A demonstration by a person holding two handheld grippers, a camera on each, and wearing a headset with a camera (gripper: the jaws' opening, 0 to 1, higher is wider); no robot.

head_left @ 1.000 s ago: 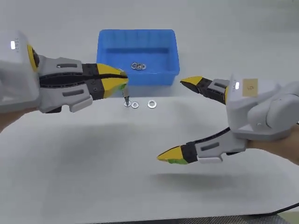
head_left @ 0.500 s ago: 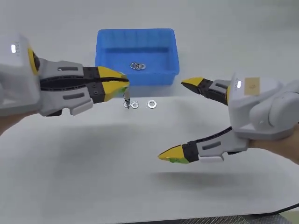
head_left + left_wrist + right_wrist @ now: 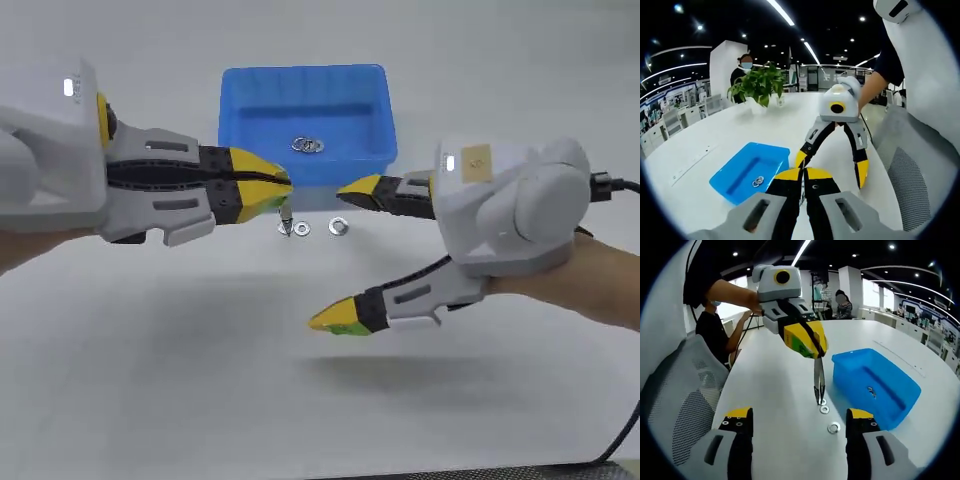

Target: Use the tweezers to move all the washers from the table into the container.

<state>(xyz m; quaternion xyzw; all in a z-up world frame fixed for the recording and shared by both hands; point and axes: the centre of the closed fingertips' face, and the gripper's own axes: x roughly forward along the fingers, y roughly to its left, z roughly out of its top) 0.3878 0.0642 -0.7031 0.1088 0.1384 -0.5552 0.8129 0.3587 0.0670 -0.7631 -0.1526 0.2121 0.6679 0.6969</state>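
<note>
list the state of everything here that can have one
left claw: shut on the slim metal tweezers
right claw: open, empty
tweezers: upright, tips down at a loose washer
blue plastic container: open top, holds a few silver metal washers
loose washers: three, lying flat outside it

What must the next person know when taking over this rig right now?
The left gripper is shut on the tweezers, which point down at the table.
The right gripper is open and empty, above the table.
Done: a few washers lie in the blue container.
Left: three washers lie in a row on the table in front of the container. The tweezers' tips are at the one at the end of the row. I cannot tell if it is gripped. It is not lifted yet.
</note>
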